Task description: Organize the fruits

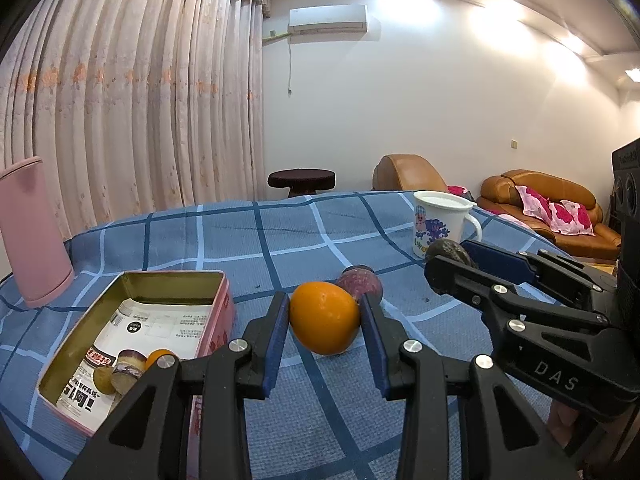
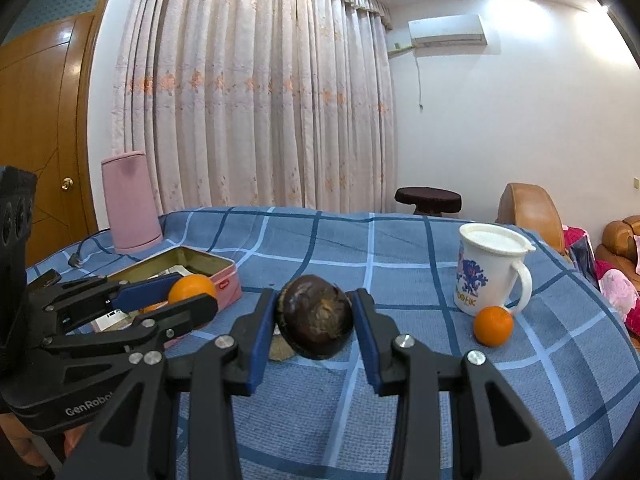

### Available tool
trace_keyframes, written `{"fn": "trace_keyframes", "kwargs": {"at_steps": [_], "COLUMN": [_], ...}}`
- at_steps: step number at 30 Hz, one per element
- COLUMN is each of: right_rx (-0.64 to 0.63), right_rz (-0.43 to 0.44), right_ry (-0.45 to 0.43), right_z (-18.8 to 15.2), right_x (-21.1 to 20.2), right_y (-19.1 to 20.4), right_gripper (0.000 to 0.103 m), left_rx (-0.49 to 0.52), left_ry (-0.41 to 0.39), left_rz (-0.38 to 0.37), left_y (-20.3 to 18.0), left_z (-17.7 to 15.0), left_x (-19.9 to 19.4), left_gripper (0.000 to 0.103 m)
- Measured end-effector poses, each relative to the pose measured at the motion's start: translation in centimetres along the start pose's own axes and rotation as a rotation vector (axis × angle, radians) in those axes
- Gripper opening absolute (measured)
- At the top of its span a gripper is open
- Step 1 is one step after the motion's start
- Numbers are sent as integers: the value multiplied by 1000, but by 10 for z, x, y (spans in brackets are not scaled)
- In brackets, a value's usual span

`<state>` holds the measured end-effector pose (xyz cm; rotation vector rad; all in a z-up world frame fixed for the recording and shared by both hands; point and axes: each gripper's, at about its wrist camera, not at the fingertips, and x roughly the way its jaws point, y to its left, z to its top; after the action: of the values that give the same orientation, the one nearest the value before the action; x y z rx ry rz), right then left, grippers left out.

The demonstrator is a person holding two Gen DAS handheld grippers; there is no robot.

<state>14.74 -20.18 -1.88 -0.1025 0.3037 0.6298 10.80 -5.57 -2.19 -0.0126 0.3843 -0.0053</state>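
1. A table covered with a blue checked cloth fills the middle of the room; everything of the task is on it or above it.
2. A pink tall container stands upright at the far left edge of the cloth, behind the tin.
3. An open pink tin box lies on the left part of the cloth. Inside it there is printed paper and, in the near corner, a few small pieces of fruit.
4. The left gripper is clamped on an orange; both blue pads press its sides, and the orange is lifted a little above the cloth, just right of the tin.
5. The right gripper is clamped on a dark brown fruit, also held above the cloth, to the right of the left gripper.
6. A white mug with a lid and a cartoon print stands upright on the right part of the cloth.
7. A purple round fruit lies on the cloth just behind the held orange.
8. A small orange lies on the cloth, touching or almost touching the foot of the mug; I cannot tell which.
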Motion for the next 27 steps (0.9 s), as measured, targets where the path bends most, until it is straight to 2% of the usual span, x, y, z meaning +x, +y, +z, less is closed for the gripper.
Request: {"fn": "trace_keyframes", "kwargs": {"at_steps": [7, 16, 27], "right_rx": [-2, -10, -73], "right_rz": [14, 32, 89], "right_ry": [-13, 20, 62], "right_z": [0, 3, 21], "right_x": [-1, 8, 34], "right_y": [1, 9, 43], "right_gripper": [41, 41, 41], "left_rx": [-6, -29, -82], "left_ry": [3, 12, 25], "left_rz": [3, 24, 86], "left_y": [2, 18, 61], "left_z": [-1, 2, 6], "left_x": [0, 1, -1], "left_gripper": [38, 38, 38]}}
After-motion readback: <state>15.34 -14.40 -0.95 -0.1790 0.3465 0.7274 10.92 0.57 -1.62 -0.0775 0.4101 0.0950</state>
